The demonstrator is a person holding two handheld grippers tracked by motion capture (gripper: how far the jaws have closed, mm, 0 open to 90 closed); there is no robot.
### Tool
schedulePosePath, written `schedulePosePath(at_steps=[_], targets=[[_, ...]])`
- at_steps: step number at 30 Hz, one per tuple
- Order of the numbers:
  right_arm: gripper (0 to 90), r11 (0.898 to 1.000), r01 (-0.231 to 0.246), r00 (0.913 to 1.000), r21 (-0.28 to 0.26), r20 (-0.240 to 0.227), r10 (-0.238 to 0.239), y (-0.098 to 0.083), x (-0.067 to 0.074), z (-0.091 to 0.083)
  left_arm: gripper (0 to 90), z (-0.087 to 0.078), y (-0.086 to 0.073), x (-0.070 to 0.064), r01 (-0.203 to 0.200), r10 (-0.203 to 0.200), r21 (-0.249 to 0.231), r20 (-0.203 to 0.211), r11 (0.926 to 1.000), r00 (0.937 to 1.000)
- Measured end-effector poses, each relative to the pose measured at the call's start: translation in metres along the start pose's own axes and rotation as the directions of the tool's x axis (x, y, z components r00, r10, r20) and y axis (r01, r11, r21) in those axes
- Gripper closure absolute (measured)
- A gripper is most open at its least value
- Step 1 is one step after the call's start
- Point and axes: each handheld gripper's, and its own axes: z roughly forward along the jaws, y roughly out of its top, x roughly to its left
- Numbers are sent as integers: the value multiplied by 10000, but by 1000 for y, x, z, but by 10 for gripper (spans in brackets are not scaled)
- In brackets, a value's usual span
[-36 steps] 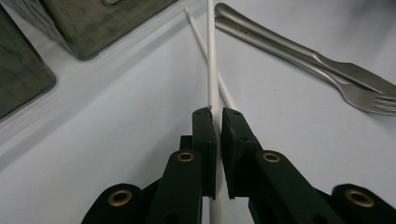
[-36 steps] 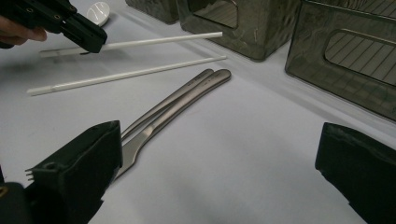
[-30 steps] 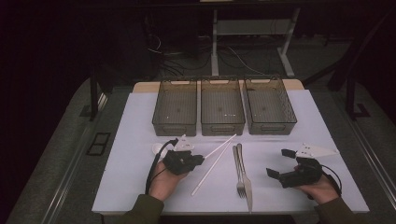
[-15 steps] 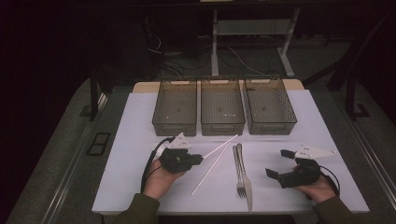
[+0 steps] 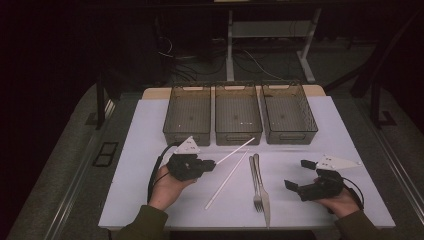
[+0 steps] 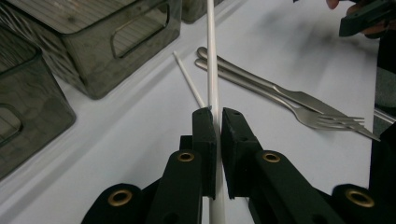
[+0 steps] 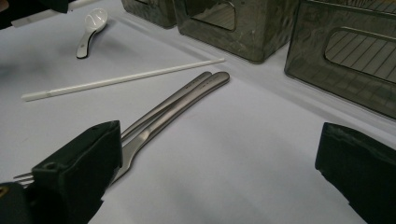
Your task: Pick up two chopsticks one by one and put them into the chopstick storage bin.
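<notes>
My left gripper [image 5: 211, 162] is shut on the near end of a white chopstick [image 5: 235, 150], which points away toward the middle bin. In the left gripper view the stick [image 6: 212, 56] runs straight out from between the closed pads. A second white chopstick [image 5: 226, 181] lies flat on the table just to its right. A steel fork [image 5: 256, 182] and knife [image 5: 263, 192] lie side by side at the centre front. My right gripper [image 5: 298, 174] rests at the front right, open, with nothing between its fingers [image 7: 74, 172].
Three dark see-through bins [image 5: 187, 117] [image 5: 238, 115] [image 5: 288, 112] stand in a row at the back of the white table. A small white spoon [image 7: 91, 28] lies at the left, beyond the loose chopstick [image 7: 126, 80].
My left hand has shifted slightly away from the front edge, carrying the gripped chopstick with it. The right hand has kept still.
</notes>
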Motion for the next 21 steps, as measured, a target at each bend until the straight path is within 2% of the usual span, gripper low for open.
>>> schedulePosePath(at_steps=[21], targets=[[7,9997,-148,9999,-175,74,150,1,-1,-2,836,-15,26,29,270,-295,-749,-320,9968,9991]])
